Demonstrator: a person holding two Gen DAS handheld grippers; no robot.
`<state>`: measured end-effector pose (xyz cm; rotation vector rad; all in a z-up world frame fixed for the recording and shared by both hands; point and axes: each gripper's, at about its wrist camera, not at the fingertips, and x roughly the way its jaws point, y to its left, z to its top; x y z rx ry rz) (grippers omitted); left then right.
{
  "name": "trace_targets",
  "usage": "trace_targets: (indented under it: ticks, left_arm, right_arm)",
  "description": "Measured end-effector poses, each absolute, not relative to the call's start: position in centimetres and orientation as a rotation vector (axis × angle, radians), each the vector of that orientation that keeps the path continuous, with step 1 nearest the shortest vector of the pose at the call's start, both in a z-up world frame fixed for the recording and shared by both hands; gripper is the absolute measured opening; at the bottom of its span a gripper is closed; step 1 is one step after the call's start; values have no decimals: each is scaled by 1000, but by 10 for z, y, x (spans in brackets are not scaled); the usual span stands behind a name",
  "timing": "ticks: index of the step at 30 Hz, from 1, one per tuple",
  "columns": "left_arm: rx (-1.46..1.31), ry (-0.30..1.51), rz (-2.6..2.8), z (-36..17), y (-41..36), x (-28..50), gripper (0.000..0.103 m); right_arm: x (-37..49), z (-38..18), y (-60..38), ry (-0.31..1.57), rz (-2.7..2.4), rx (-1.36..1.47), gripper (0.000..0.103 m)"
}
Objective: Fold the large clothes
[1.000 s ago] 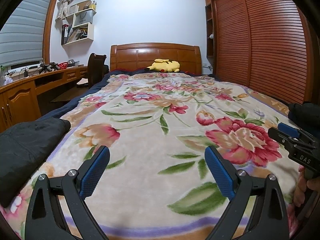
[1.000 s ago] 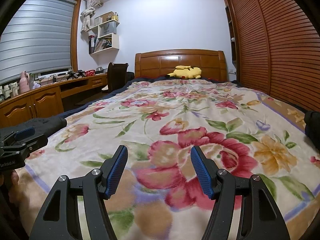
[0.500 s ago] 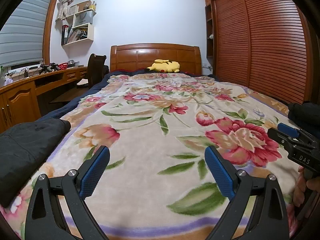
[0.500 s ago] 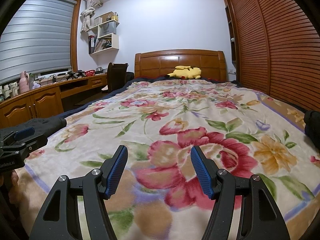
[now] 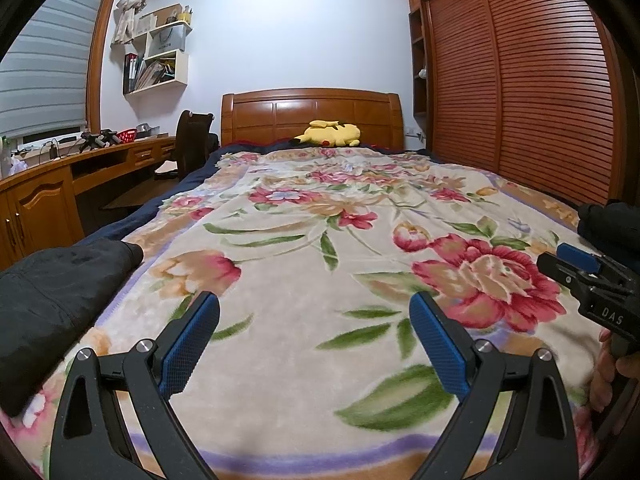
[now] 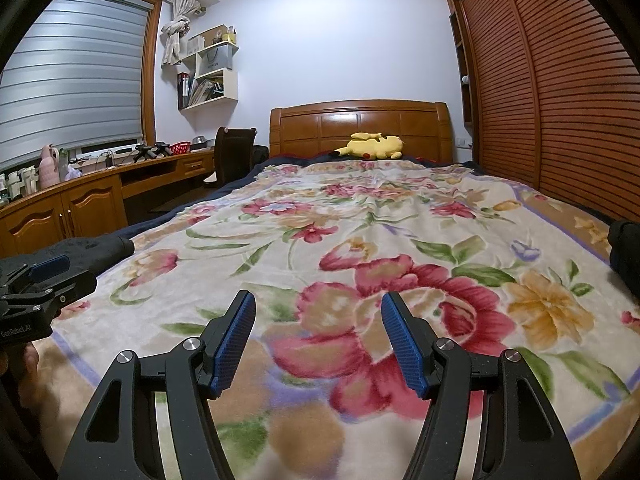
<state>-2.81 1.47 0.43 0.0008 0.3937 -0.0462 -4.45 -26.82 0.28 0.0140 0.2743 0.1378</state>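
Note:
A black garment [image 5: 52, 292] lies bunched on the bed's near left edge; its end [image 6: 96, 248] also shows in the right wrist view. A second dark garment [image 5: 612, 224] sits at the right edge, seen again as a dark garment [image 6: 626, 252] at the right border. My left gripper [image 5: 314, 340] hovers open over the floral blanket [image 5: 320, 248], nothing between its blue pads. My right gripper [image 6: 318, 340] is likewise open and empty above the blanket [image 6: 360, 240]. Each gripper shows at the side of the other's view: the right gripper [image 5: 588, 276] and the left gripper [image 6: 36, 280].
A yellow plush toy [image 5: 330, 134] rests by the wooden headboard [image 5: 312, 116]. A wooden desk [image 5: 60, 176] with a chair [image 5: 192, 140] runs along the left wall. Slatted wardrobe doors [image 5: 520, 92] line the right side. A hand [image 5: 612, 356] grips the right tool.

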Motion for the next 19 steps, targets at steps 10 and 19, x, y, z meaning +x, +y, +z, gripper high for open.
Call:
trace_targets:
  ticks: [10, 19]
  left_arm:
    - [3, 390, -47, 4, 18, -27, 96]
    - [3, 389, -46, 5, 20, -26, 96]
  right_arm:
    - [-44, 2, -268, 274, 138, 15, 67]
    - [-43, 3, -268, 276, 141, 13, 67]
